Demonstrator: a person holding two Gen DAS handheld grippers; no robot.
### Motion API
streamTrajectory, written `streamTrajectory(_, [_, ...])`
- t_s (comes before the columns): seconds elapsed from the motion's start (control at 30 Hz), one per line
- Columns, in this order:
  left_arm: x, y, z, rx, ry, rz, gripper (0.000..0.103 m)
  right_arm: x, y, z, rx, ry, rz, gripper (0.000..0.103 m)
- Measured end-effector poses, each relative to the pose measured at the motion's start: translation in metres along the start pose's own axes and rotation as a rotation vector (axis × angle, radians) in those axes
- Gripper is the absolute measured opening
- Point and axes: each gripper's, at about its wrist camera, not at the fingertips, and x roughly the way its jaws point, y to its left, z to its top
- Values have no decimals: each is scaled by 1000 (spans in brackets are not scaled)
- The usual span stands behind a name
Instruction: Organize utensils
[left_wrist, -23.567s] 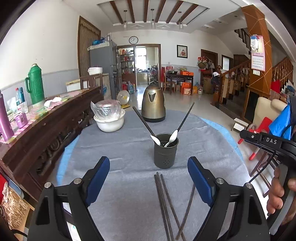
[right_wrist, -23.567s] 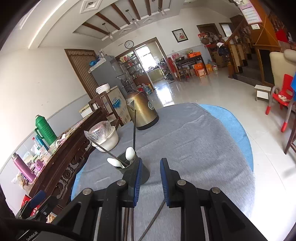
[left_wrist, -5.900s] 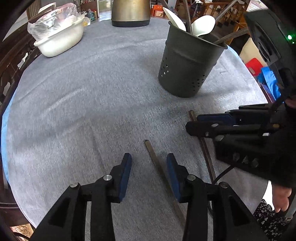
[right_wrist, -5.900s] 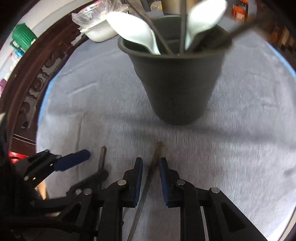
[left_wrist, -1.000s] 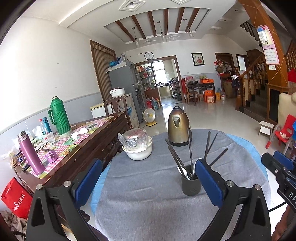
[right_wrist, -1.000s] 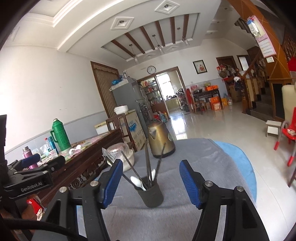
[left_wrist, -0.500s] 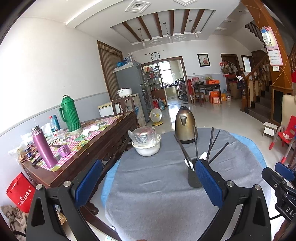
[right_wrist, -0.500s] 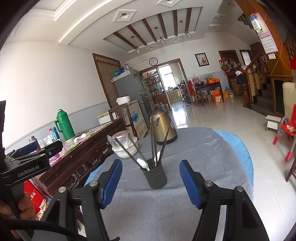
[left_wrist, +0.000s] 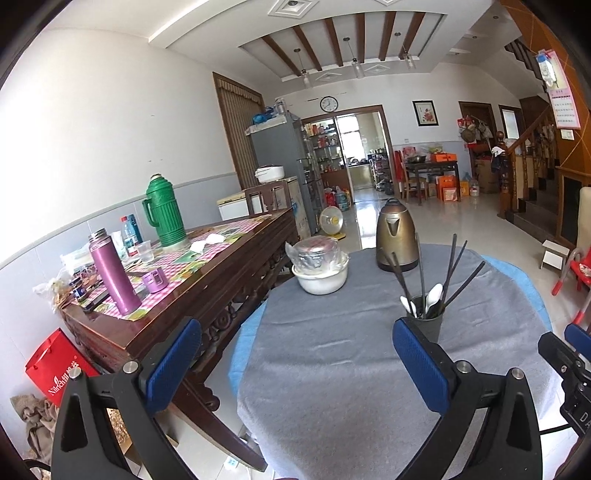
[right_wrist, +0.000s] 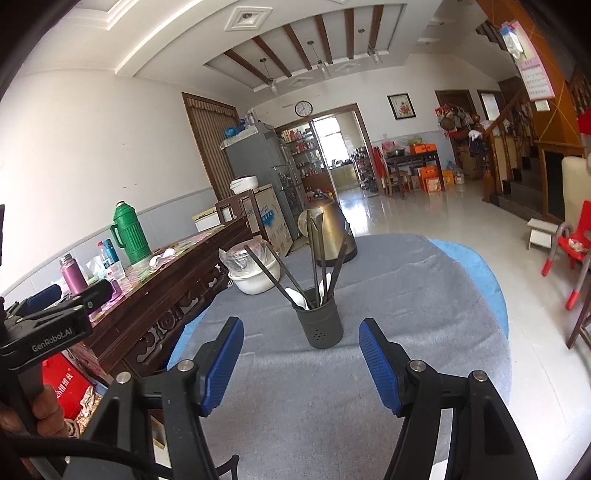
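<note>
A dark grey utensil holder (right_wrist: 320, 325) stands on the round table's grey cloth (right_wrist: 388, 295). Several dark chopsticks (right_wrist: 321, 254) and white spoons (right_wrist: 297, 297) stick up out of it. In the left wrist view the same holder (left_wrist: 424, 325) sits just behind my left gripper's right finger. My left gripper (left_wrist: 295, 354) is open and holds nothing, well back from the table's near edge. My right gripper (right_wrist: 301, 362) is open too, empty, with the holder a good way beyond its fingertips. No loose chopsticks show on the cloth.
A gold kettle (left_wrist: 396, 236) and a white bowl with a plastic-wrapped lid (left_wrist: 320, 271) stand at the table's far side. A dark wooden sideboard (left_wrist: 207, 288) with a green thermos and purple flask runs along the left. Red chairs (right_wrist: 570, 254) stand at the right.
Both grippers have drawn back from the table, so the holder looks smaller and more of the sideboard and floor shows. Both sets of jaws stayed open.
</note>
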Motion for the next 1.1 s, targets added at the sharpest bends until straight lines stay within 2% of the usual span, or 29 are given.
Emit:
streamTrajectory(0.27, [1,5,-6,-10,11,14,103,-9,12,-1,-9,-31,-8,69])
streamTrajectory(1.1, [-11,3,-7,2,-17,31,103,-16,14,-4,-9,-30,-15,69])
